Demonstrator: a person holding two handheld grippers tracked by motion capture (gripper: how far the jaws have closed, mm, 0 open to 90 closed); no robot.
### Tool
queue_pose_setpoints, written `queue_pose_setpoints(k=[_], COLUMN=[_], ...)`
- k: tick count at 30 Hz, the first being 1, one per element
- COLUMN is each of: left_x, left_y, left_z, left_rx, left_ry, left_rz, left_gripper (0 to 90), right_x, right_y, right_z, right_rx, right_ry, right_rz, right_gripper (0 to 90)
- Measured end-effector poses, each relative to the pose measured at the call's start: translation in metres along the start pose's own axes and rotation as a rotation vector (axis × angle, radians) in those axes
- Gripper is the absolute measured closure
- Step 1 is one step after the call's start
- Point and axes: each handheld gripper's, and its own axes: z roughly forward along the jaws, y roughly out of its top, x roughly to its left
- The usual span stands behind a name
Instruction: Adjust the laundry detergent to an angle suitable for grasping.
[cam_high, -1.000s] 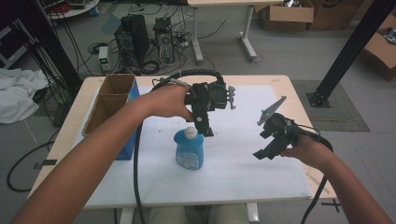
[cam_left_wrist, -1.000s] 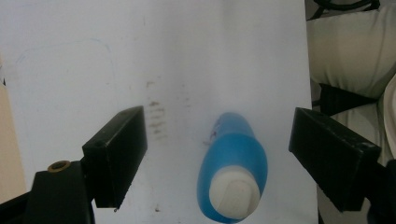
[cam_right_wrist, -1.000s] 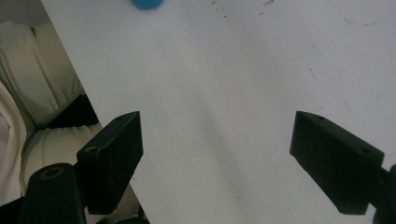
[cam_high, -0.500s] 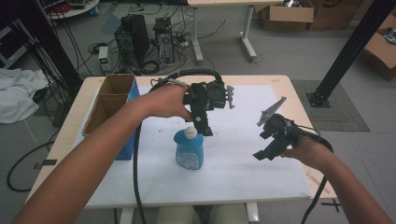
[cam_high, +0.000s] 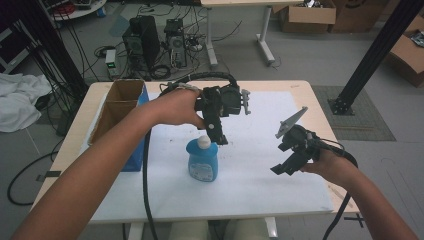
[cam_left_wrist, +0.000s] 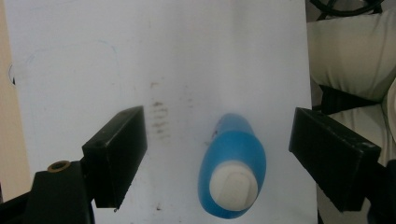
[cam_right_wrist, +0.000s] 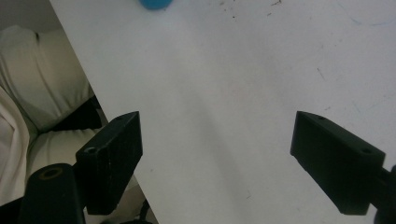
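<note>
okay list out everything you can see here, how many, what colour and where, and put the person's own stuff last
bottle: one, blue with a white cap, upright near the middle of the mat
mat: one, white, covering most of the tabletop
table: one, light wood, under the mat
cardboard box: one, brown, open, at the table's left edge
computer towers: two, dark, on the floor beyond the table
cloth: one, white, on the floor at far left
left tongs: one, black, open, poised above the bottle's cap
right tongs: one, black, open, over the mat's right side, holding nothing
</note>
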Motion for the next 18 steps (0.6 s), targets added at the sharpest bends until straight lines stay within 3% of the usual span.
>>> queue_pose_setpoints(k=[11, 12, 13, 18], left_x=[0.006, 0.008, 0.008, 0.015], left_y=[-0.005, -0.006, -0.007, -0.012], left_z=[-0.006, -0.008, -0.009, -0.016], left_rx=[-0.002, -0.003, -0.005, -0.007], left_ry=[0.009, 0.02, 0.015, 0.02], left_rz=[-0.015, 0.003, -0.015, -0.024], left_gripper=[20.1, 20.1, 20.3, 20.6], right_x=[0.005, 0.005, 0.006, 0.012], right_y=[0.001, 0.001, 0.001, 0.002], right_z=[-0.003, -0.003, -0.003, -0.005], right_rx=[-0.011, -0.014, -0.016, -0.021], right_ry=[0.006, 0.009, 0.009, 0.018], right_rz=[-0.005, -0.002, -0.003, -0.004], right_gripper=[16.7, 16.7, 16.7, 16.7])
